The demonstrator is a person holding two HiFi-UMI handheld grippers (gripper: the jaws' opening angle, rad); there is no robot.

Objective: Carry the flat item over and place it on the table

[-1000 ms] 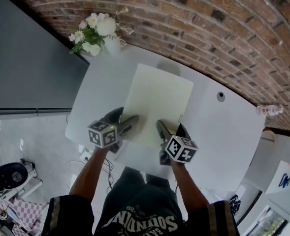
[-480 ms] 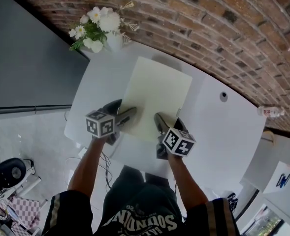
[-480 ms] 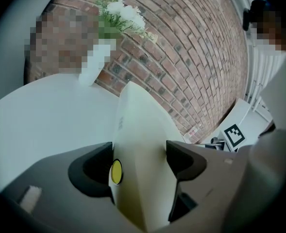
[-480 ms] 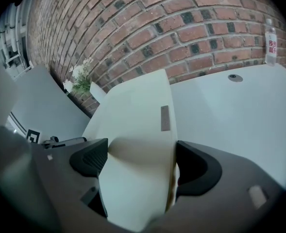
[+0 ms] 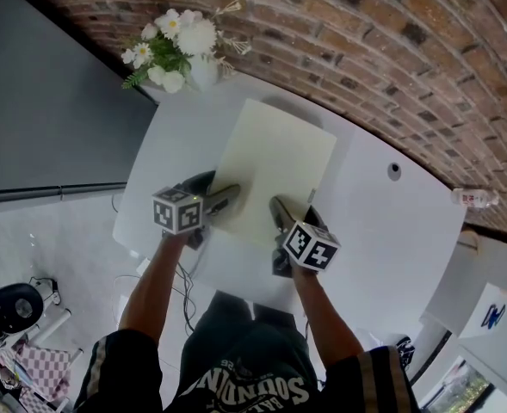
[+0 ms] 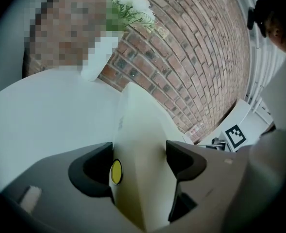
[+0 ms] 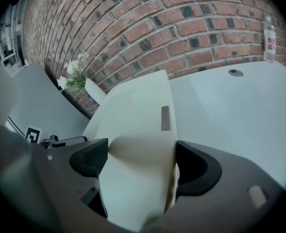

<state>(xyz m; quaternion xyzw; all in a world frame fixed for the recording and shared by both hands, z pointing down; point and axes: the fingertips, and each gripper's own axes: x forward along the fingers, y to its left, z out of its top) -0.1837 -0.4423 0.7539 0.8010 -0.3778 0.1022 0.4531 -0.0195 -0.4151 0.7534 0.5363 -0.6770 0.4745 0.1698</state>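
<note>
A pale cream flat board (image 5: 275, 170) lies over the white table (image 5: 391, 231), reaching toward the brick wall. My left gripper (image 5: 223, 203) is shut on the board's near left edge; in the left gripper view the board (image 6: 138, 144) runs between the two dark jaws of the left gripper (image 6: 139, 161). At the near right corner my right gripper (image 5: 281, 216) is shut on the board, seen in the right gripper view with the board (image 7: 138, 125) pinched between the jaws of the right gripper (image 7: 140, 164). A small label (image 7: 165, 118) sits on the board's right side.
A white vase of flowers (image 5: 180, 50) stands at the table's far left corner by the brick wall (image 5: 391, 50). A round cable hole (image 5: 394, 171) is in the tabletop on the right. A plastic bottle (image 5: 470, 198) stands past the table's right end. A dark panel (image 5: 38, 101) is on the left.
Both grippers and the board have shifted slightly forward over the table toward the wall. Both grips stay as they were.
</note>
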